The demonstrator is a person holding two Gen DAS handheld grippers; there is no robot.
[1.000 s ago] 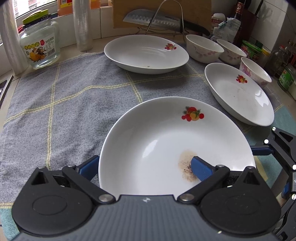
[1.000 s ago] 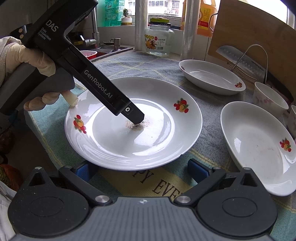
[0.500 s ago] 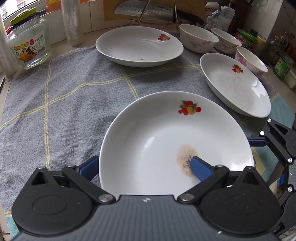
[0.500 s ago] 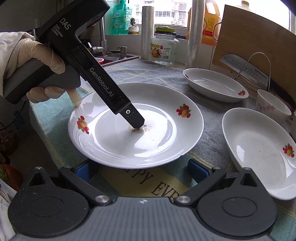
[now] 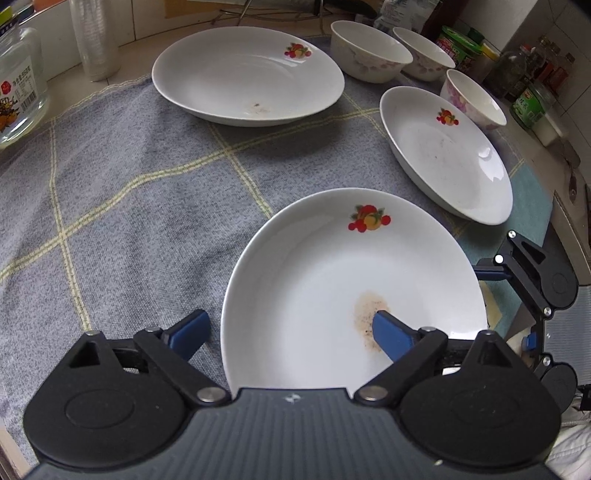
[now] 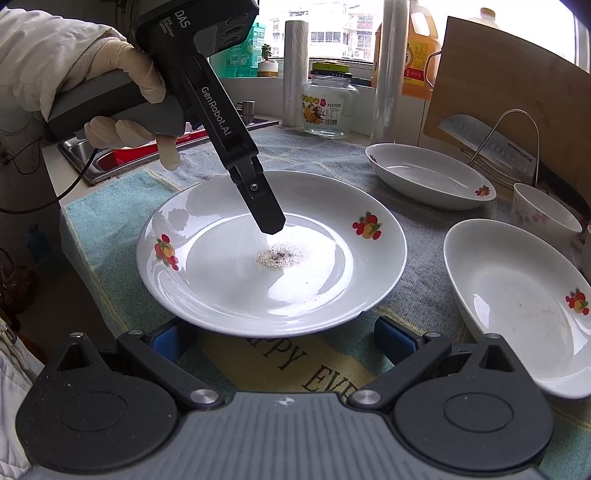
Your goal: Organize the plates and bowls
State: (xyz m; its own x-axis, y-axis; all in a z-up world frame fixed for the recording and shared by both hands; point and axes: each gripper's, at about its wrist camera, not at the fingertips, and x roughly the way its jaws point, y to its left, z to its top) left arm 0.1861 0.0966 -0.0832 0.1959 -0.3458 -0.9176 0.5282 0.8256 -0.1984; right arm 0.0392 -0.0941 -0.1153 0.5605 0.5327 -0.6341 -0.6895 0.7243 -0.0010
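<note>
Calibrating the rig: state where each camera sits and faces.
Left wrist: on left tongs, facing across plate toward bowls; own fingers, right tongs show.
Right wrist: on right tongs, facing same plate, window behind; left tongs, gloved hand show.
Shared: plate, its stain.

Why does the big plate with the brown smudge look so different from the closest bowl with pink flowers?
The plate is wide and shallow, but the bowl is small and deep. The plate has a red and orange fruit picture, while the bowl has pink flowers on its side. The plate has a gritty brown smudge in the middle; no smudge shows in the bowl. Both are white and sit right way up.
</note>
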